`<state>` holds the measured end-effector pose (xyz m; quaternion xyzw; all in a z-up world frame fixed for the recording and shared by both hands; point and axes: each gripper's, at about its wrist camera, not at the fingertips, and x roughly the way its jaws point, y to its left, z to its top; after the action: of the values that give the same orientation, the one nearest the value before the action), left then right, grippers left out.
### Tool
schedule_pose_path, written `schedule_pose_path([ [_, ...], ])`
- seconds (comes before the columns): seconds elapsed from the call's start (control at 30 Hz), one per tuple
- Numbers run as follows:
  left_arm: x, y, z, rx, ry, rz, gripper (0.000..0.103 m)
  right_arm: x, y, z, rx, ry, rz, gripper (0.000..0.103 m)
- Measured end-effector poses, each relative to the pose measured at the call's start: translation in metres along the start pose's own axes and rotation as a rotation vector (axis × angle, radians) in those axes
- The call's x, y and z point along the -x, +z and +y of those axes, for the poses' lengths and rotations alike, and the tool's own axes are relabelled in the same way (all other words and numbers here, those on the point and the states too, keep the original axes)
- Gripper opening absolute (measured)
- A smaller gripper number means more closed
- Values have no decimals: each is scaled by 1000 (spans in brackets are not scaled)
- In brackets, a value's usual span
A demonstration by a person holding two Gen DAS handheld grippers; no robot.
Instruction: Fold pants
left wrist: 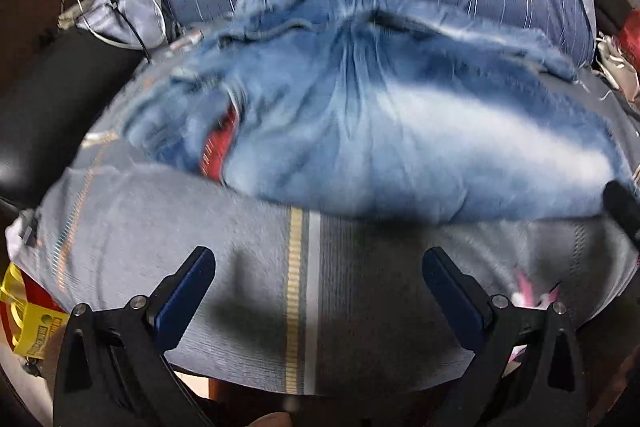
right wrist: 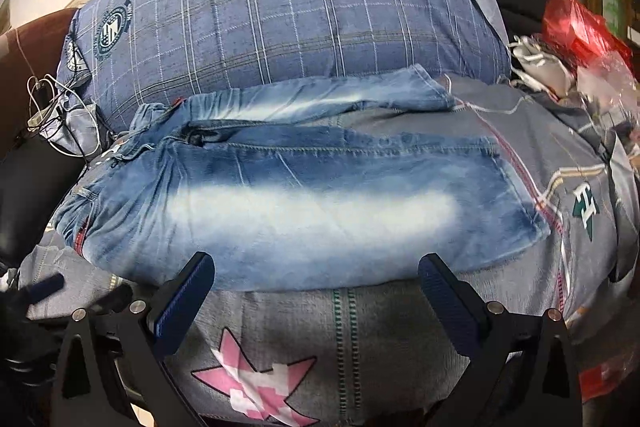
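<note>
From the left wrist, the left gripper hangs with fingers spread, grasping nothing, near the blurry waist of the jeans on the bed.

From the right wrist, the right gripper is spread and empty too, just before the near leg. The legs lie flat and apart, so folding looks barely begun. Next, each gripper likely needs to pinch an edge.

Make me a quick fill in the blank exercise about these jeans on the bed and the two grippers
1. The jeans lie on a grey bedspread in front of a blue ____ pillow.
2. Both the left gripper and the right gripper have their fingers ____, holding nothing.
3. The star printed on the bedspread near the right gripper is ____ and white.
4. The plastic bag to the right of the pillow is ____.

Missing words: checked; open; pink; red
</note>
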<state>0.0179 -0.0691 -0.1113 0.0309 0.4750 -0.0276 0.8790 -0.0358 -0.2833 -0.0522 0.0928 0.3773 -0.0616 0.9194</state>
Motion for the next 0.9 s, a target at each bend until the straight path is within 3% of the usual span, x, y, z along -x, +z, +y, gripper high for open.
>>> schedule_pose_path([
  [0.1, -10, -7, -6, -23, 22, 11, 103, -1, -1, -5, -17, -5, 2, 103],
  [0.2, -9, -12, -6, -13, 21, -25, 103, -2, -1, -9, -30, -8, 0, 103],
  [0.37, -11, -16, 2, 25, -43, -27, 103, -4, 0, -14, -41, -6, 1, 103],
  [0.5, -10, -16, -3, -29, -32, -18, 103, -5, 4, -23, -54, -7, -7, 103],
  [0.53, -9, -12, -3, -49, -52, 5, 100, -5, 6, -27, -61, -10, -11, 103],
  [0.57, -5, -7, 0, -60, -98, 10, 85, -5, 9, -33, -70, -13, -14, 103],
  [0.63, 8, 5, 11, -45, -157, -17, 72, -4, 14, -47, -87, -19, -16, 103],
  [0.73, 32, 34, 47, 43, -232, -105, 73, -2, 22, -75, -118, -54, -22, 103],
  [0.9, 21, 92, 117, 112, -199, -151, 82, -13, 33, -131, -177, -43, 40, 103],
])
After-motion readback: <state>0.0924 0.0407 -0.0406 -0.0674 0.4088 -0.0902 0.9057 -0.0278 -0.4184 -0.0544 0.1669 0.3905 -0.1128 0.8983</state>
